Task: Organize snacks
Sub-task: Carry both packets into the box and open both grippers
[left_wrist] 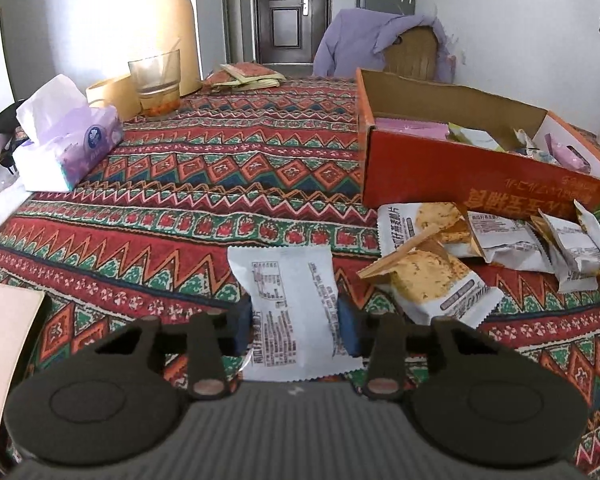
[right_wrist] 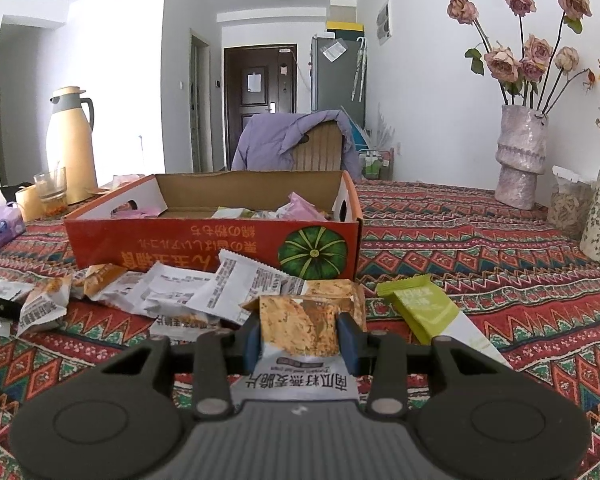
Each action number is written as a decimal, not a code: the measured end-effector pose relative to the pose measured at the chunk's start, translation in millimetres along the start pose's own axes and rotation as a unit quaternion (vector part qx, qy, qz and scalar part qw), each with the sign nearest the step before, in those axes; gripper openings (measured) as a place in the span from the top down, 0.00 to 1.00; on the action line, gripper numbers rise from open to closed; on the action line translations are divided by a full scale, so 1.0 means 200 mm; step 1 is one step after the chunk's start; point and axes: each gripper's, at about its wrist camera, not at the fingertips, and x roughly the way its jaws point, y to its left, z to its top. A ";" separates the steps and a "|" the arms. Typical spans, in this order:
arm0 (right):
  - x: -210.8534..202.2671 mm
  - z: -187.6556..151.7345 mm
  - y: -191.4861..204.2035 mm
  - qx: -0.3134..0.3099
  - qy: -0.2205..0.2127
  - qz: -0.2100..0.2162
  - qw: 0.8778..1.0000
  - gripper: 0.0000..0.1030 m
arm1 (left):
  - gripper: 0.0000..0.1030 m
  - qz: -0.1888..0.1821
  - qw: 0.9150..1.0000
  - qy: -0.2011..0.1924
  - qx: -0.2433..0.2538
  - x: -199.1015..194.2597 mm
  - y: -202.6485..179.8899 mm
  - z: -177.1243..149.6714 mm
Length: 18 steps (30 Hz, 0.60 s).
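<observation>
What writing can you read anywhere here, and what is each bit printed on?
"南瓜籽燕麦脆片": upside down on the snack packet in the right claw.
On the orange box: large upside-down lettering, not surely readable.
On the white packet in the left claw: back print too small.
On the tissue pack: logo blurred.

Two wrist fisheyes, both low over the bench (left_wrist: 220, 168), facing the far door.

Left cam: sits on left gripper (left_wrist: 296, 320), angled down more, close to the cloth; tissue pack (left_wrist: 66, 140) at left, orange box (left_wrist: 460, 168) at right, seen from its left end. Right cam: on right gripper (right_wrist: 299, 342), flatter tilt, looks straight at the box's (right_wrist: 204, 244) long near side, vase (right_wrist: 520, 156) far right. Shared: box, loose snack packets (left_wrist: 512, 240) in front of it (right_wrist: 172, 296), thermos (left_wrist: 164, 24) (right_wrist: 70, 140), glass, chair w/ purple jacket (left_wrist: 376, 44) (right_wrist: 296, 140), door.
</observation>
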 end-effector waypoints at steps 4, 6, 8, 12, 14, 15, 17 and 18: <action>0.00 0.00 0.00 0.001 0.000 0.003 1.000 0.62 | 0.59 0.007 1.000 -0.013 0.002 -0.04 -0.01 -0.01; -0.01 0.00 0.00 0.001 -0.003 0.003 1.000 0.62 | 0.59 0.005 1.000 -0.026 0.000 -0.07 -0.01 -0.01; -0.01 0.00 0.00 0.002 -0.005 0.003 1.000 0.62 | 0.59 0.005 0.999 -0.034 -0.002 -0.10 -0.01 0.00; -0.02 0.00 0.00 0.000 -0.011 0.001 1.000 0.62 | 0.59 0.001 0.999 -0.052 -0.002 -0.15 -0.03 0.01; -0.03 -0.01 0.01 -0.005 -0.018 -0.002 1.000 0.62 | 0.59 -0.001 0.998 -0.059 -0.003 -0.18 -0.03 0.02; -0.04 -0.01 0.02 -0.008 -0.021 -0.003 1.000 0.62 | 0.59 -0.006 0.998 -0.062 -0.005 -0.19 -0.04 0.02; -0.05 -0.01 0.03 -0.015 -0.030 -0.006 0.999 0.62 | 0.59 -0.015 0.998 -0.068 -0.005 -0.21 -0.04 0.02; -0.05 -0.01 0.04 -0.019 -0.030 -0.008 0.999 0.62 | 0.59 -0.019 0.997 -0.072 -0.001 -0.23 -0.06 0.02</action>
